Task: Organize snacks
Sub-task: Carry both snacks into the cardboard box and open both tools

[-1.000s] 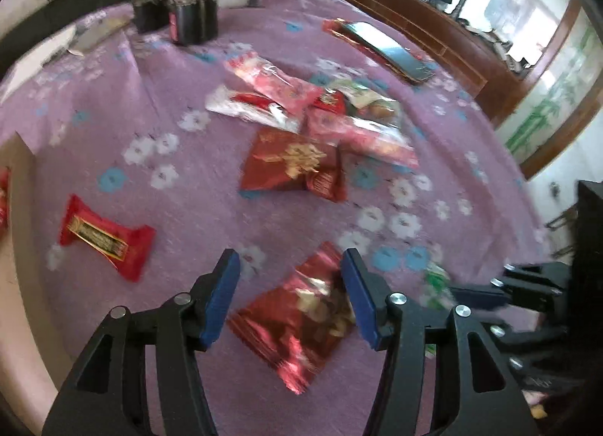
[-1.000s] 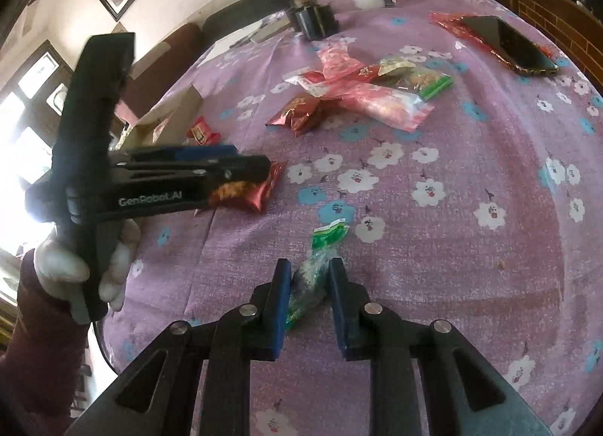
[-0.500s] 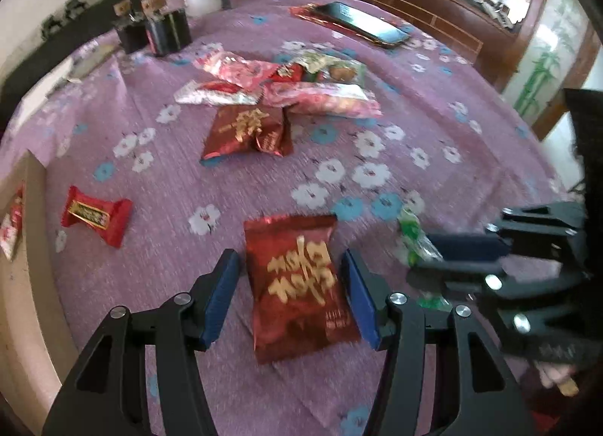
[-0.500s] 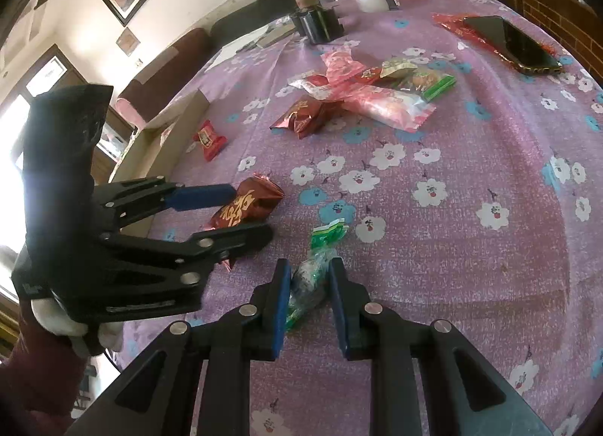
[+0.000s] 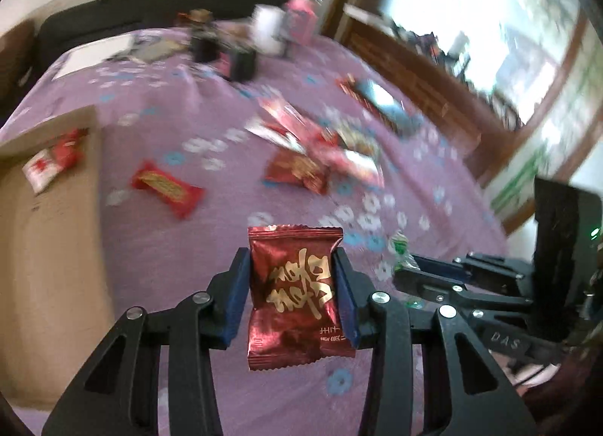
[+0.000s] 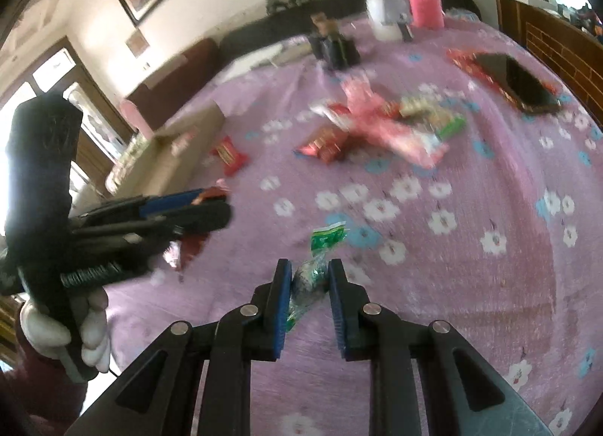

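Observation:
A dark red foil snack packet [image 5: 297,285] with gold lettering hangs above the purple flowered cloth. My left gripper [image 5: 292,253] has it between the blue pads, which press on its sides while the jaws are still closing. Seen from the right wrist, the left gripper [image 6: 215,202] is held by a white-gloved hand [image 6: 90,345]. My right gripper [image 6: 309,264] is shut on a small green-wrapped candy [image 6: 326,236], just above the cloth. The left wrist view shows that candy [image 5: 399,247] at the right.
An open cardboard box [image 5: 45,228] sits at the left with a red-and-white packet [image 5: 49,164] in it. A red candy bar [image 5: 166,187] lies beside the box. Several snacks are piled mid-table [image 6: 380,127]. A phone [image 6: 524,81], dark containers [image 6: 335,46] and a pink bottle [image 6: 424,2] stand farther back.
My left gripper closed on the red packet and lifted it off the cloth, swinging toward the box side. The right gripper rose slightly, still gripping the green candy.

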{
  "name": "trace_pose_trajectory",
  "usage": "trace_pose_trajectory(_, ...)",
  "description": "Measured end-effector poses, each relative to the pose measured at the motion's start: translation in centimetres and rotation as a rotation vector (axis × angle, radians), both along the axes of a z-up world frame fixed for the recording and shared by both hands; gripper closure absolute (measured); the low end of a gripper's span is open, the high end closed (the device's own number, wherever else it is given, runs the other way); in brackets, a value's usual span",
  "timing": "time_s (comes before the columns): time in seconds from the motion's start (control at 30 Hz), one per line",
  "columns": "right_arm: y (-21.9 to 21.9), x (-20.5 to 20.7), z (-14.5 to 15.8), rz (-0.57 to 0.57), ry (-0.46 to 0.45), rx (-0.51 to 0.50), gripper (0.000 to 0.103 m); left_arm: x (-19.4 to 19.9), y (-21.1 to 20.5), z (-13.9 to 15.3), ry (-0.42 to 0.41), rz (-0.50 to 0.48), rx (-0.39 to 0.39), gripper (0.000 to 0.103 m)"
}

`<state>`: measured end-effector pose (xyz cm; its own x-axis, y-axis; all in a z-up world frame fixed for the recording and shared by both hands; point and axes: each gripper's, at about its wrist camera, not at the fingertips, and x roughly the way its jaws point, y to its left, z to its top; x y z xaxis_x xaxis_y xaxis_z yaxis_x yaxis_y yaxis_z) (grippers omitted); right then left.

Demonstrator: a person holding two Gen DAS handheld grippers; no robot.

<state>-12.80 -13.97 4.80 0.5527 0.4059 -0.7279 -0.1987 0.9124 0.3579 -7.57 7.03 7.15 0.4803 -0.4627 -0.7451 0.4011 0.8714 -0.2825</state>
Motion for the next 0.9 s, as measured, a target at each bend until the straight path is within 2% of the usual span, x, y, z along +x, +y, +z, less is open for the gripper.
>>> trace_pose_trajectory(0.13,1.8,0.5,2.6,0.056,-0.047,0.036,0.083,0.6,5.8,2.0,-0.019,0.118,-0.038,0.063)
trace_pose_trajectory(0.2,3.1,1.2,3.7,0.090,-0.059,0.046,0.083,1.2,8.5,2.4,-0.028,0.188,-0.022,0.063)
trace_pose_trajectory(0.3,5.9,2.7,5.1,0.152,-0.065,0.062,0.083,3.0,12.7,2.4,-0.019,0.291,0.016,0.063)
trace_pose_trajectory(0.5,13.4,6.7,7.0,0.269,-0.080,0.042,0.083,7.2,18.2,1.3,0.013,0.418,0.038,0.063)
trace_pose_trajectory(0.63,18.4,10.1,6.6,0.320,-0.053,0.037,0.083,10.5,20.1,-0.4,0.038,0.467,0.053,0.063)
trace_pose_trajectory(0.73,22.3,12.6,5.8,0.339,-0.039,-0.007,0.083,12.7,21.0,-1.8,0.067,0.480,0.052,0.063)
trace_pose_trajectory(0.9,26.9,16.4,3.0,0.354,0.010,-0.084,0.083,15.0,22.2,-3.7,0.109,0.519,0.051,0.063)
